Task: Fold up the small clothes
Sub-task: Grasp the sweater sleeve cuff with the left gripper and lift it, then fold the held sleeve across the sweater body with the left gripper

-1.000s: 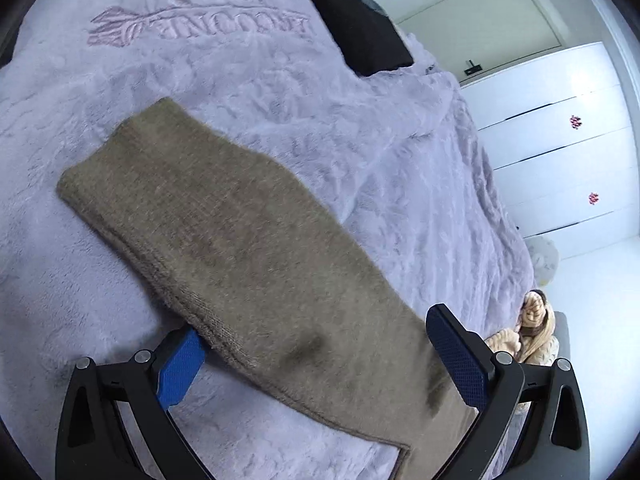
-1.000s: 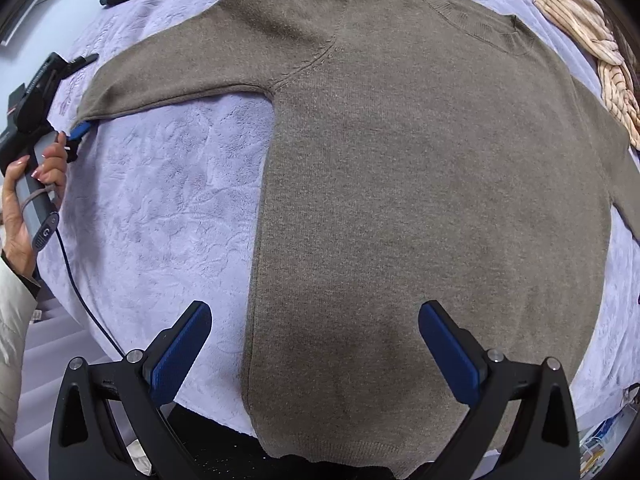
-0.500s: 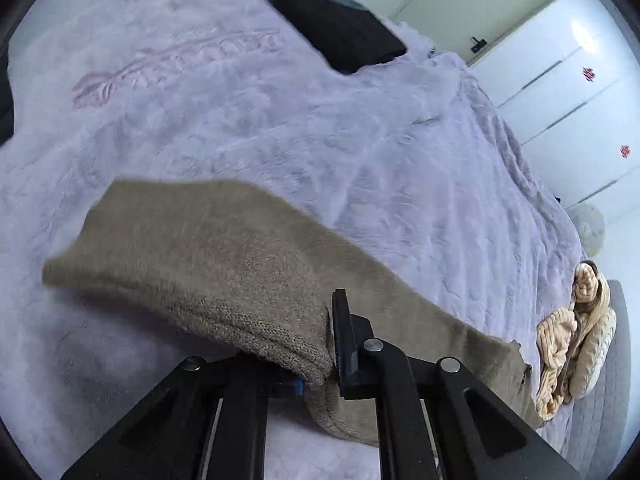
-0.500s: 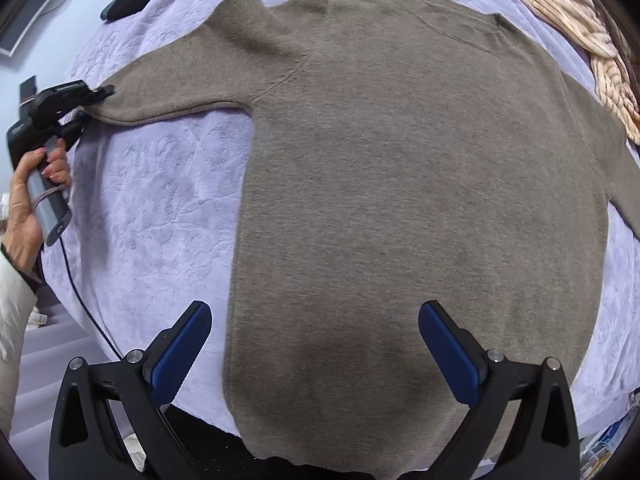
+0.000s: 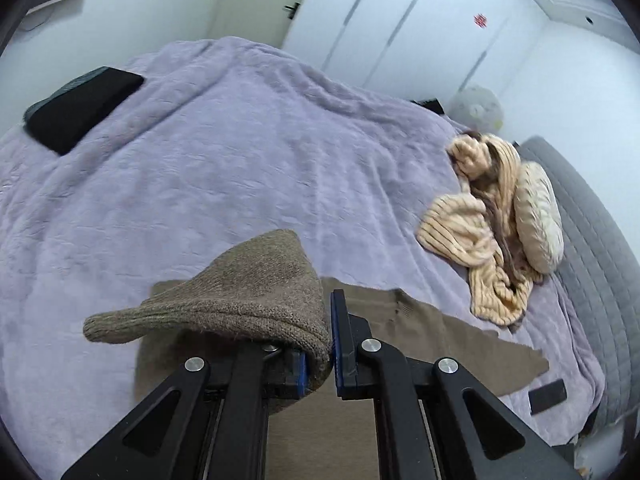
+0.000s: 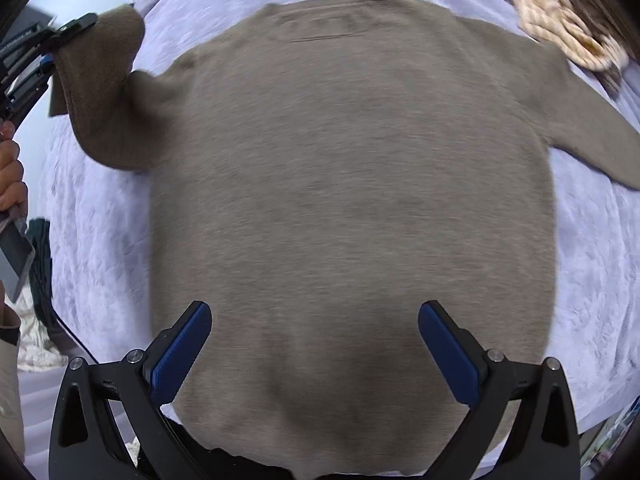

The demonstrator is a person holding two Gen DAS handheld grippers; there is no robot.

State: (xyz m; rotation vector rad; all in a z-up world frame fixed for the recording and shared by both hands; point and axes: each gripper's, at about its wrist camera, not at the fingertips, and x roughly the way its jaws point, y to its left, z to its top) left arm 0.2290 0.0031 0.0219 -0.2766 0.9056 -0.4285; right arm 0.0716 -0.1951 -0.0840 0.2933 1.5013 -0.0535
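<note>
Your left gripper [image 5: 320,364] is clamped on the cuff [image 5: 224,316] of the sweater's [image 6: 352,208] left sleeve [image 6: 100,92], with the knit pinched between the blue pads and the cuff draped off to the left of the jaws. From that grip the sleeve hangs lifted off the bed [image 5: 224,168] and runs back down to the shoulder, so its long axis points from your left gripper toward the sweater's body. The body lies flat on the bed directly under your right gripper [image 6: 316,344], which is spread wide with nothing between its pads, hovering above the hem. The sweater's long axis runs away from you, hem nearest and collar [image 6: 360,0] farthest, toward the striped cream garment [image 6: 560,24]. The other sleeve [image 6: 592,140] stretches out flat to the right. Your left hand is the one placed to carry its sleeve to the right across the chest; I judge that as the coming fold.
</note>
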